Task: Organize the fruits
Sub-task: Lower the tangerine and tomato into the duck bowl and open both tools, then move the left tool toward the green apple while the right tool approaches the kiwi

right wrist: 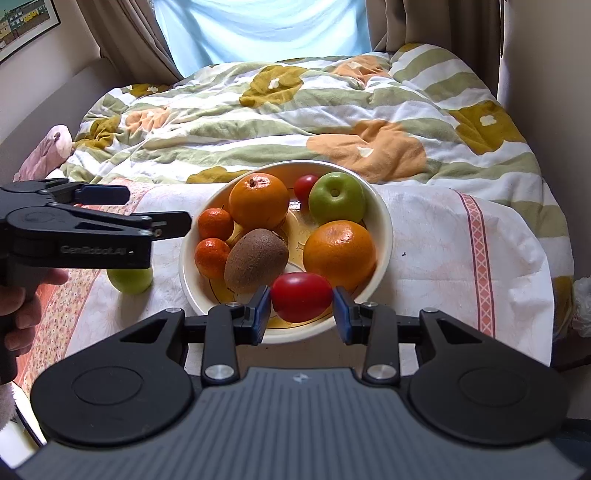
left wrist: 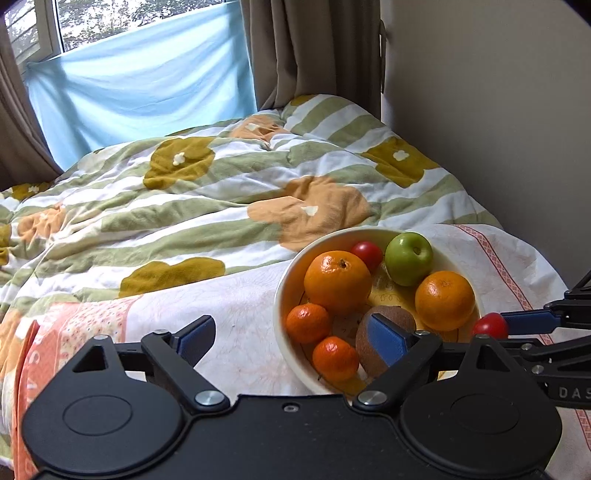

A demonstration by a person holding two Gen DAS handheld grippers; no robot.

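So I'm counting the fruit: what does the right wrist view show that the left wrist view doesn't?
Only the right wrist view shows a green apple on the cloth outside the bowl, a framed picture and the holder's hand. The left wrist view adds only window glass. Both show the bowl, its fruit, and the tomato between the right gripper fingers.

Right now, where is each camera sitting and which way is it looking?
Left wrist view: sits on the left tongs, looks across the bed at the bowl from its left; its own open fingers show, plus the right tongs' tips holding a red tomato.
Right wrist view: sits on the right tongs, faces the bowl head-on; its fingers flank the red tomato, and the left tongs and hand show.
Both share the bowl, tomato and quilt.
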